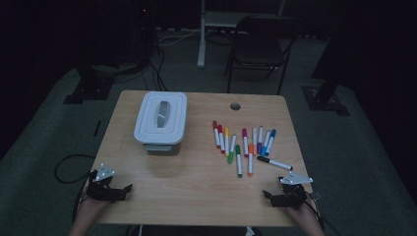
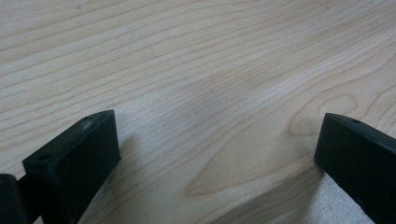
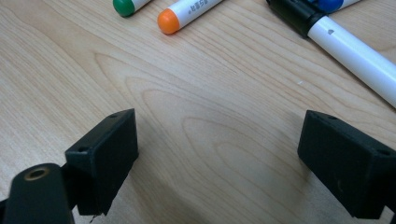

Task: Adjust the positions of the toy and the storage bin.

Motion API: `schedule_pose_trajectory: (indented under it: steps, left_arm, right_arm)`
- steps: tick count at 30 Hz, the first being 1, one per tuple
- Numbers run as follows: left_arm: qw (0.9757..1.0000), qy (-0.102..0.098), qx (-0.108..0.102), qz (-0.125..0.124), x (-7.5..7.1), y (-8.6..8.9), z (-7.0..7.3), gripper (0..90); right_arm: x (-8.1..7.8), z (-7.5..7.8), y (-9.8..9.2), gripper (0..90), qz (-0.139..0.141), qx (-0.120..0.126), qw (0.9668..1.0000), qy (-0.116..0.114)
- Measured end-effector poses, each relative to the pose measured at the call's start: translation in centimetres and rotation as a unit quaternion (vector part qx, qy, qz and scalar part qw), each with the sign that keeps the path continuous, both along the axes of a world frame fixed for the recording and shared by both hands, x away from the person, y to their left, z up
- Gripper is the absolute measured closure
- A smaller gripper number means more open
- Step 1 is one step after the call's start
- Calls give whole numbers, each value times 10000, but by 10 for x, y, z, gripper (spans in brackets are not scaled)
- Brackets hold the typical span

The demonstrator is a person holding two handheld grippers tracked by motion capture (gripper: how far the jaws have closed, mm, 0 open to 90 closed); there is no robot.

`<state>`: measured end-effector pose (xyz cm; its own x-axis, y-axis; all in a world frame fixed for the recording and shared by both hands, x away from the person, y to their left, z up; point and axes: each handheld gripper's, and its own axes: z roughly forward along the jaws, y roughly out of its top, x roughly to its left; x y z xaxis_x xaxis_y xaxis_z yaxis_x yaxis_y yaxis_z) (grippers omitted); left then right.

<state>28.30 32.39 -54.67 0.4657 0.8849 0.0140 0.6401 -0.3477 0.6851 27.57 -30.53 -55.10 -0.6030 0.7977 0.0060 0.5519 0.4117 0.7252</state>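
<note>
The black-capped marker [image 1: 274, 162] lies flat on the wooden table [image 1: 196, 182], at about eleven o'clock from the right gripper [image 1: 269, 195] and nearest to it, slanted apart from the fan of other markers; in the right gripper view the same marker [image 3: 345, 46] crosses the upper right, beyond the jaws and untouched. Those jaws stand wide with bare wood between them, probably readied for a first pick. Just beyond lie the orange marker [image 3: 184, 14] and green marker [image 3: 128, 5], caps toward the gripper, part of the row of coloured markers [image 1: 243, 142] spread side by side so each can be taken singly. At ten o'clock from the row sits the lidded white storage box [image 1: 161, 123], likely where they belong. The left gripper [image 1: 129, 188] rests at the near left edge, its jaws likewise spread wide and empty, well apart from the box.
</note>
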Motion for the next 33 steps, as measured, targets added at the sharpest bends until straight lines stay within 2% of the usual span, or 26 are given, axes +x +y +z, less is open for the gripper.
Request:
schedule_pose_trajectory:
  steps: [6, 13, 15, 16, 17, 19, 20, 21, 23, 24, 25, 27, 29, 31, 32, 33]
  left_arm:
    - [10000, 5, -1, -10, 0, 0, 0, 6]
    - [10000, 3, 1, -15, -1, 0, 0, 6]
    - [10000, 3, 11, 25, -2, -1, 0, 7]
    - [10000, 5, 14, 31, -2, -1, 0, 6]
    - [10000, 5, 14, 31, -2, -1, 0, 6]
    - [10000, 10, 11, 55, -2, -1, 0, 6]
    - [10000, 11, 9, 68, -2, -1, 0, 6]
    - [10000, 11, 9, 68, -2, -1, 0, 6]
    - [10000, 11, 10, 80, -2, -2, 0, 6]
    - [10000, 10, 7, 89, -2, -2, 0, 6]
    - [9999, 10, 7, 104, -2, -2, 0, 7]
    - [9999, 10, -60, 94, -3, -2, 1, 7]
    - [9998, -73, -112, 127, -2, 0, 2, 7]
    - [9997, -100, -191, 95, 0, 2, 4, 7]
    - [9996, -138, -206, 102, 1, 3, 6, 7]
    - [9996, -172, -200, 106, 2, 3, 7, 7]
  right_arm:
    - [-1, 0, 0, 126, 126, 10, 9999, -10]
    - [-1, 0, 1, 125, 87, 9, 10000, -5]
    - [-2, 0, -1, 125, 139, 95, 9999, 30]
    - [-3, 1, -3, 125, 134, 218, 9996, 80]
    - [-3, 1, -3, 125, 134, 218, 9996, 80]
    - [-5, 1, -8, 125, 80, 400, 9991, 145]
    - [-6, 1, -7, 125, -18, 292, 9995, 101]
    - [-6, 1, -7, 125, -18, 292, 9995, 101]
    - [-8, 0, -1, 131, -120, -13, 9999, -20]
    - [-10, 0, 2, 131, -45, 55, 10000, -12]
    - [-13, 2, 11, 130, 84, 13, 10000, 21]
    - [-16, 7, 23, 131, 208, -289, 9992, -180]
    - [-17, 11, 29, 132, 273, -288, 9990, -221]
    - [-15, 18, 39, 133, 413, -51, 9989, -224]
    - [-10, 24, 53, 133, 453, 242, 9982, -320]
    - [-10, 24, 53, 133, 453, 242, 9982, -320]
